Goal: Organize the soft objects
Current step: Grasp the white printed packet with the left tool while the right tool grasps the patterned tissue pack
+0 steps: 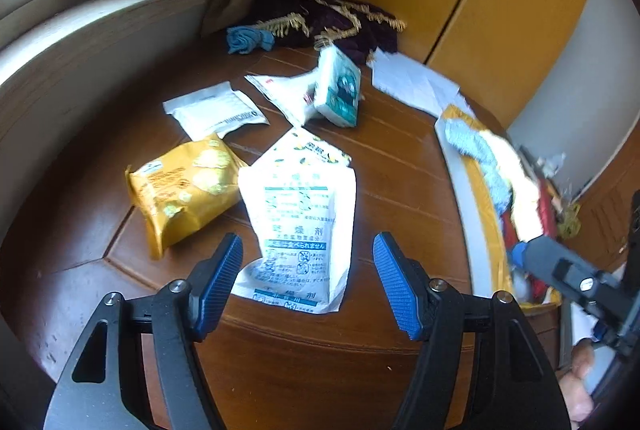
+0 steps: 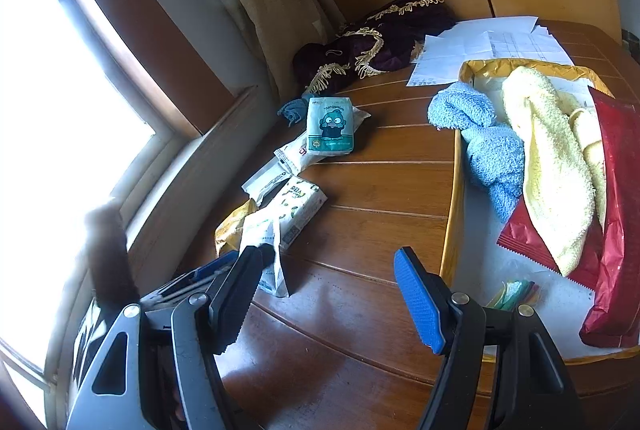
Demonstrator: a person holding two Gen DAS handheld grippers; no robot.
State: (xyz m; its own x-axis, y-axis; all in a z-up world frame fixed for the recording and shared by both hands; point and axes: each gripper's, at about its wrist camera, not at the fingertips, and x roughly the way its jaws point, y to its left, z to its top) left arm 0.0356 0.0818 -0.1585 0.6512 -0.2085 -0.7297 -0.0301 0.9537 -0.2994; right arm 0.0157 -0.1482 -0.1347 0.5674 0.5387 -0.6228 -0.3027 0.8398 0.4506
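Pouch (image 1: 298, 226), white, judged light, floppy and slick; best pinched at its near sealed edge. Left gripper (image 1: 308, 280) and right gripper (image 2: 326, 300) are held open, empty.

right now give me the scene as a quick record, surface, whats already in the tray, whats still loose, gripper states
surface: brown wooden table
tray: blue towel, yellow towel, red packet
loose on table: yellow snack bag, white printed pouch, teal cartoon tissue pack, flat white packet, small blue cloth
far end: dark fringed cloth, papers
left gripper: open, over the white printed pouch
right gripper: open, holding nothing
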